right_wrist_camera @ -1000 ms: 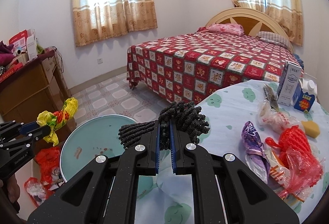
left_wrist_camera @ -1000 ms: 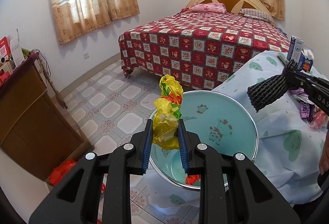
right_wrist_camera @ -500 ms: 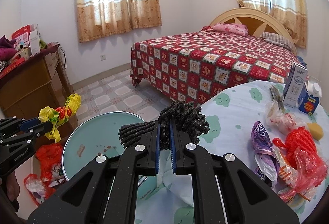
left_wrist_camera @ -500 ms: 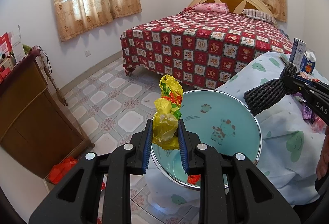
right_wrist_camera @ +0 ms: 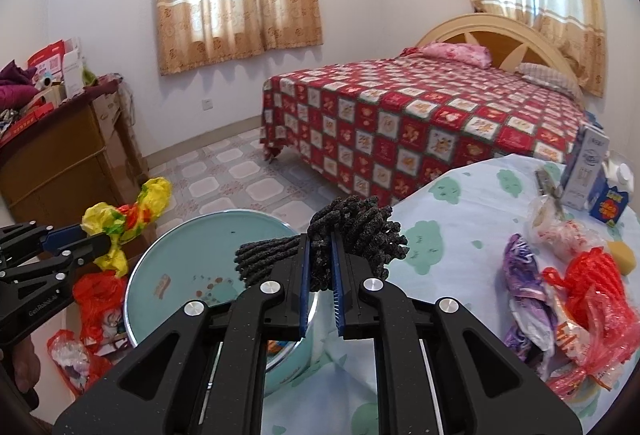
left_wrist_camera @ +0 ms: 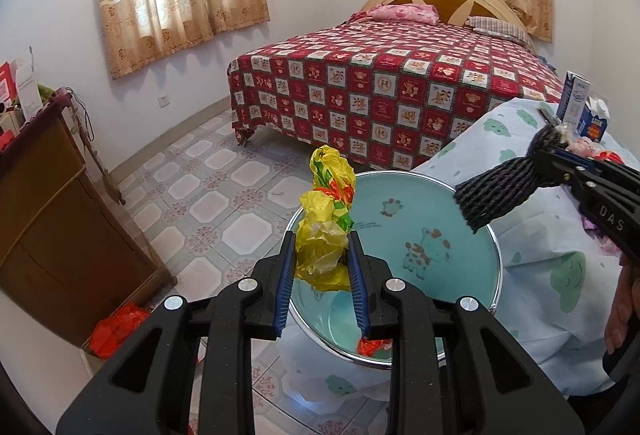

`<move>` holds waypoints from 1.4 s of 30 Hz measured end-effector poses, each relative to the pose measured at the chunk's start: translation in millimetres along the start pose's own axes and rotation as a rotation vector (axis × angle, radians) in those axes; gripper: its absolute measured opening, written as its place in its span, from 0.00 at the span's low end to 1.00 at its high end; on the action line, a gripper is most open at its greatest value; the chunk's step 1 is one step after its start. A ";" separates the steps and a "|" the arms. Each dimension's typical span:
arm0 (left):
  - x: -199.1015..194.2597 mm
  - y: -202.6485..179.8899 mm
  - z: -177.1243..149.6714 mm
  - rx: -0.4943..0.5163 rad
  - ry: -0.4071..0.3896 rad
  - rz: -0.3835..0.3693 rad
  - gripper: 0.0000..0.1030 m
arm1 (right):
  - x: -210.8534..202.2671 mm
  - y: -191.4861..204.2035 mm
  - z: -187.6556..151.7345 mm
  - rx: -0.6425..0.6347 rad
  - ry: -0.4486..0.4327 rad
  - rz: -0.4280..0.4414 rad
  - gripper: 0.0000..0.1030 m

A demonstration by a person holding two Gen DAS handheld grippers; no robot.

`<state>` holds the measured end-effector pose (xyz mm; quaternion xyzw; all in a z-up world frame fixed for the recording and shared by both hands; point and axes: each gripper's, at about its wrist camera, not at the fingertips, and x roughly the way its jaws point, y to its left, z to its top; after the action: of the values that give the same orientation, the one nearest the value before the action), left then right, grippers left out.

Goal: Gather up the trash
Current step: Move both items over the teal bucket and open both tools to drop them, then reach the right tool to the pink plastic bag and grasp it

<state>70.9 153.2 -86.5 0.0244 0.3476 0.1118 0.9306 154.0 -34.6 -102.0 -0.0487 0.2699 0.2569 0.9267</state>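
My left gripper (left_wrist_camera: 322,241) is shut on a crumpled yellow plastic wrapper (left_wrist_camera: 322,235) with green and orange print, held over the near-left rim of a light blue basin (left_wrist_camera: 420,231). My right gripper (right_wrist_camera: 320,241) is shut on a black foam net sleeve (right_wrist_camera: 352,231), held above the edge between the basin (right_wrist_camera: 180,259) and the table (right_wrist_camera: 460,235). The left gripper with the wrapper (right_wrist_camera: 124,219) shows at the left of the right wrist view. The right gripper with the net (left_wrist_camera: 500,187) shows at the right of the left wrist view.
On the table's cloth lie a purple wrapper (right_wrist_camera: 524,287), red plastic bags (right_wrist_camera: 592,295), a clear bag (right_wrist_camera: 560,227) and two cartons (right_wrist_camera: 584,171). Red bags (right_wrist_camera: 96,303) lie on the floor by a wooden cabinet (left_wrist_camera: 52,211). A bed (left_wrist_camera: 392,87) stands behind.
Both grippers have kept their hold. The right gripper with the black net has drifted left toward the basin. The left gripper with the wrapper has barely moved.
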 end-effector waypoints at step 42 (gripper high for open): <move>12.3 -17.0 -7.7 0.010 0.045 0.006 0.56 | -94.2 -108.6 -34.5 0.098 -0.076 -0.327 0.57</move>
<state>78.1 139.1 -102.3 0.0278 0.3691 0.1135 0.9220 124.2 -178.6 -87.1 -0.0370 0.2350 0.0911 0.9670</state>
